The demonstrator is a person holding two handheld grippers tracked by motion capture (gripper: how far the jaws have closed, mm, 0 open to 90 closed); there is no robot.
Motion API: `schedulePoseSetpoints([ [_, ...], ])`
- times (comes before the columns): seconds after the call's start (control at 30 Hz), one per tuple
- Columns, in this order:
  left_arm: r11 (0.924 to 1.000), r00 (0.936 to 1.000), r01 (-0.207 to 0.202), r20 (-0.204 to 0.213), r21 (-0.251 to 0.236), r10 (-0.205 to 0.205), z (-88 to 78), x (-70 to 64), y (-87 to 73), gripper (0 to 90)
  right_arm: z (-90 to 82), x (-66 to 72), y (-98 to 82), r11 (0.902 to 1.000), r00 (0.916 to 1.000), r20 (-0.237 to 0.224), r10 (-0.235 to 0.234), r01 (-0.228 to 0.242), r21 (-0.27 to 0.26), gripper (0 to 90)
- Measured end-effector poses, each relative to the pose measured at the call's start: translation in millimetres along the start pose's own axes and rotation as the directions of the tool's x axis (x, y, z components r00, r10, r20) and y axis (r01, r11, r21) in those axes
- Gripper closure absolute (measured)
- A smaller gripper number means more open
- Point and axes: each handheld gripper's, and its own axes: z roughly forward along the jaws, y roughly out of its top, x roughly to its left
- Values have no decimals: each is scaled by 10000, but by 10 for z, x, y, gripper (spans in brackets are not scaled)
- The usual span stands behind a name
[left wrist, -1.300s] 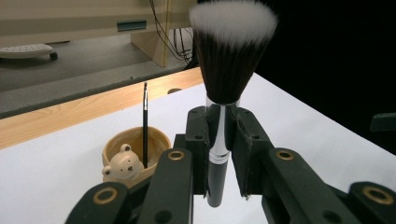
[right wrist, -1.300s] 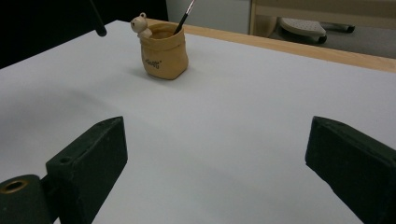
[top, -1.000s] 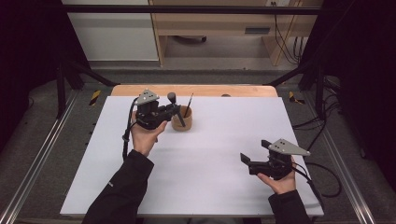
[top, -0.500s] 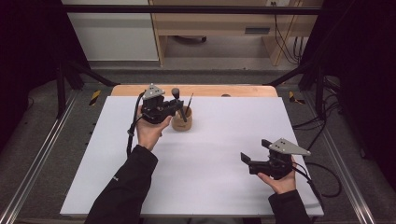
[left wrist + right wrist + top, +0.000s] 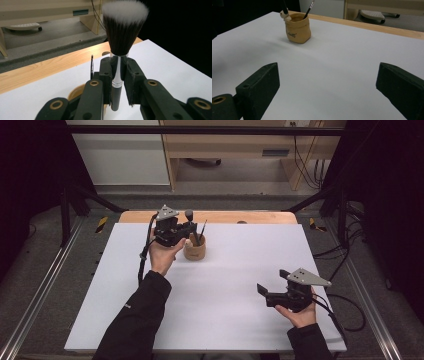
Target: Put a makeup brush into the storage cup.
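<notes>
Black-bristled, white-tipped makeup brush point(image 5: 119, 50) stands upright, clamped in my left hand-held gripper point(image 5: 186, 231) just above the tan pot point(image 5: 195, 248) near the desk's point(image 5: 240, 270) far edge. My right hand-held gripper point(image 5: 270, 290) rests wide open, well apart. Its view shows the pot's tiny lettering, unreadable.

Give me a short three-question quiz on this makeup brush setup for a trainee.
1. True or false: the right gripper is clamped on a brush.
2. What does the left gripper hold? A) a thin pencil B) the makeup brush C) nothing
3. Where does the tan pot stand relative to the left gripper in the high view?

Key
1. False: its jaws stand wide apart over the bare white table.
2. B, gripped by the handle, bristles up.
3. Just to its right, near the table's far edge, with a thin brush inside.
</notes>
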Motion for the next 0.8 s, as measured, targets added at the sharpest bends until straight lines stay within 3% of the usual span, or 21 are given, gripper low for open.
schedulePoseSetpoints([
  [0.8,9996,9981,9,-611,286,8,250,155,-73,773,3,-4,-2,9999,10000,-9,-86,86,51,56],
])
